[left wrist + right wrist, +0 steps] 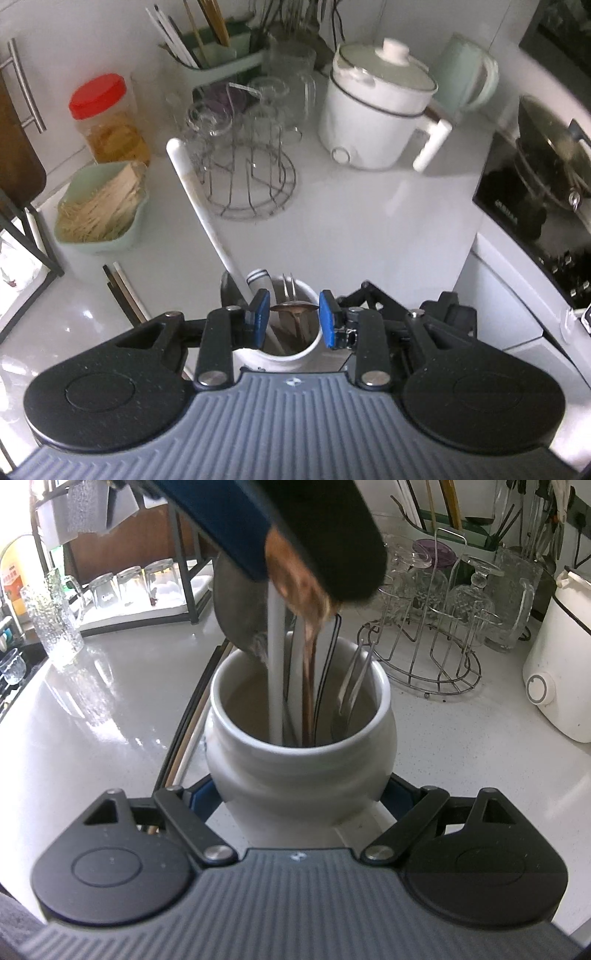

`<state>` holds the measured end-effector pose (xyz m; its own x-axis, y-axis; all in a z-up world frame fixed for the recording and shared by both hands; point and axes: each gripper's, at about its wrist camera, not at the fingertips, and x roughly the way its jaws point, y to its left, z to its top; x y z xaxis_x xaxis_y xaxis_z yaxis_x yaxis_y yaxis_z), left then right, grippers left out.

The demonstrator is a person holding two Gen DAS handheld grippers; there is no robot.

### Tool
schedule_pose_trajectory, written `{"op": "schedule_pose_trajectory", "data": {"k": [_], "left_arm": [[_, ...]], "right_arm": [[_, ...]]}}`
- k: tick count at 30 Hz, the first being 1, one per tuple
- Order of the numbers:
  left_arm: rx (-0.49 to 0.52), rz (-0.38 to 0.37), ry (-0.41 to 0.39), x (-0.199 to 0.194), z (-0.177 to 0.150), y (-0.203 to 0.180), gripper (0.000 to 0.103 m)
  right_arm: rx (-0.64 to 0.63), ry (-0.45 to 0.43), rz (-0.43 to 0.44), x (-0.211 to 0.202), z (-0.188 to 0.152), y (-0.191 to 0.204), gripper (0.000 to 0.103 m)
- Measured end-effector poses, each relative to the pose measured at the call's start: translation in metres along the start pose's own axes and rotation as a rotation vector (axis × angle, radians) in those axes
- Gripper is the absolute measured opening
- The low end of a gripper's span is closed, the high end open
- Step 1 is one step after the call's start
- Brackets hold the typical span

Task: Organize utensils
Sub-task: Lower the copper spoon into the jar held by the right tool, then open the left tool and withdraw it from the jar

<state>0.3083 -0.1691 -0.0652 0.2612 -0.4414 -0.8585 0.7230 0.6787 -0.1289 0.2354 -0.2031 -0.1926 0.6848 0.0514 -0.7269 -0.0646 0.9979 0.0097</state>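
Left claw clamped on bronze metal spoon | spoon upright, handle already inside white ceramic crock directly below | right claw clamped round crock's body on tabletop

My left wrist camera looks steeply down from close above the white ceramic utensil crock; my right one faces it obliquely, closer still. Both share the round wire glass rack.

White ceramic utensil jar, copper-brown spoon, blue gripper pads, red jar lid upper left, glossy white desk, mint-green kettle
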Motion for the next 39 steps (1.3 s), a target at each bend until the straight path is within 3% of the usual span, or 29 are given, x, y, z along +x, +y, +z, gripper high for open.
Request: {"op": "schedule_pose_trajectory", "data": {"k": [8,16,18,20,39], "left_arm": [[-0.023,-0.003,0.06,0.009,0.003,0.005,0.033],[-0.045,-0.015,0.052,0.008,0.002,0.007,0.034],[-0.052,-0.006,0.043,0.006,0.002,0.008,0.038],[-0.058,-0.007,0.025,0.003,0.001,0.009,0.043],[-0.103,0.018,-0.223,-0.061,-0.011,0.014,0.044]], "right_arm": [[-0.002,0.002,0.0,0.0,0.001,0.0,0.091],[0.0,0.002,0.001,0.0,0.001,-0.001,0.091],[-0.001,0.001,0.001,0.0,0.001,-0.001,0.091],[-0.002,0.001,0.001,0.0,0.001,-0.001,0.091],[0.0,0.001,0.0,-0.001,0.001,0.002,0.091]]}}
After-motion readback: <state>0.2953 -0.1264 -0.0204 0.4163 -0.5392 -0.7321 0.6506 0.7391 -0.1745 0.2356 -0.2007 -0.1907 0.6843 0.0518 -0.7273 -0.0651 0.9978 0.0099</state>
